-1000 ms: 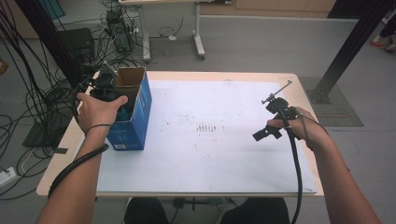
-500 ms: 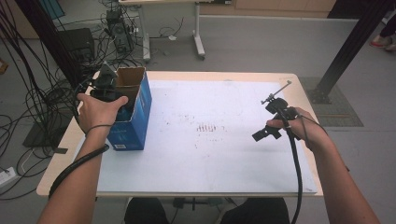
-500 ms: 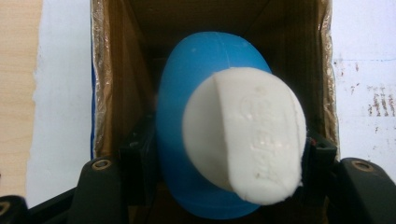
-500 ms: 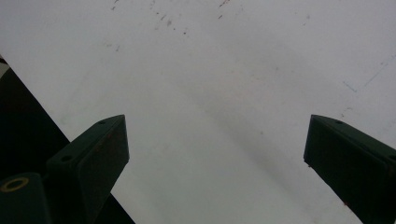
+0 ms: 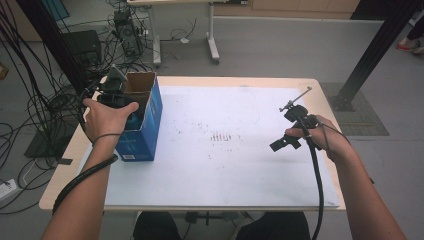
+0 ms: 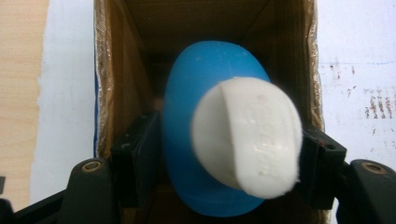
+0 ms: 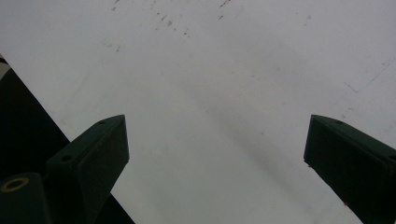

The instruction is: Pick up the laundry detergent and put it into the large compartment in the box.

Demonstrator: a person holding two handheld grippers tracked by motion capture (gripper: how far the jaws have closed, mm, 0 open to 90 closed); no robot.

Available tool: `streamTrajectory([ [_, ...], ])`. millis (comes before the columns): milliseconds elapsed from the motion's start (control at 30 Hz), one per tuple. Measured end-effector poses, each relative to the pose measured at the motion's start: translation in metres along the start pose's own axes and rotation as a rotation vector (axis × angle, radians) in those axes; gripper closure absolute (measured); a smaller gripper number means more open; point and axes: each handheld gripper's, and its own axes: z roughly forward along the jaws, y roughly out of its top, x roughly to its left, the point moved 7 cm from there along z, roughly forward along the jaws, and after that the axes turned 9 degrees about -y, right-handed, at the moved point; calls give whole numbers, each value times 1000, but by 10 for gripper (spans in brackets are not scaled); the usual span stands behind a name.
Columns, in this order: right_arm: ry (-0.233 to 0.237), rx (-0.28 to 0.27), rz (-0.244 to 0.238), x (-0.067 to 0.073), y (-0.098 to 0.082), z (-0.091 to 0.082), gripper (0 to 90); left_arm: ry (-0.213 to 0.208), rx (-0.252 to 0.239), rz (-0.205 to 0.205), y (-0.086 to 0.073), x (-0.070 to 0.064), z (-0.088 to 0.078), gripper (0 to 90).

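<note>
A blue bottle (image 6: 201, 74) with a white cap (image 6: 247, 140) stands inside an open cardboard box (image 6: 116, 70) with blue sides (image 5: 140, 125), at the table's left edge. My left gripper (image 6: 231, 140) reaches down into the box (image 5: 125, 107), one jaw on each side of the bottle. Its jaws have just been opening and stand close beside the bottle without squeezing it. My right gripper (image 5: 280, 144) hovers over the right part of the white sheet (image 5: 225, 165). In the right gripper view it (image 7: 215, 140) is open wide with nothing between its fingers.
The white sheet (image 7: 210, 70) covers most of the wooden table (image 5: 65, 165) and bears faint dark marks near its middle. Cables and equipment lie on the floor to the left. A black post (image 5: 370, 55) stands beyond the table's right corner.
</note>
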Motion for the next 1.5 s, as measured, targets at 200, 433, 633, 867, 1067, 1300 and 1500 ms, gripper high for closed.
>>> streamTrajectory([
  [200,-1,-2,-4,1,1,0,64,19,-11,11,1,-1,-9,325],
  [433,-5,-2,-8,3,2,-1,64,11,-36,27,6,-6,-22,314],
  [633,-6,-2,-8,4,2,-2,64,2,-61,34,9,-12,-36,292],
  [867,-10,-4,-15,4,3,-3,65,10,-98,54,13,-20,-54,271],
  [1067,-11,-2,-18,5,4,-3,65,12,-115,66,16,-25,-68,242],
  [1300,-9,-6,-22,7,5,-4,65,-9,-114,84,17,-34,-81,181],
  [1500,-8,-5,-22,8,6,-3,65,-15,-98,120,17,-47,-91,149],
])
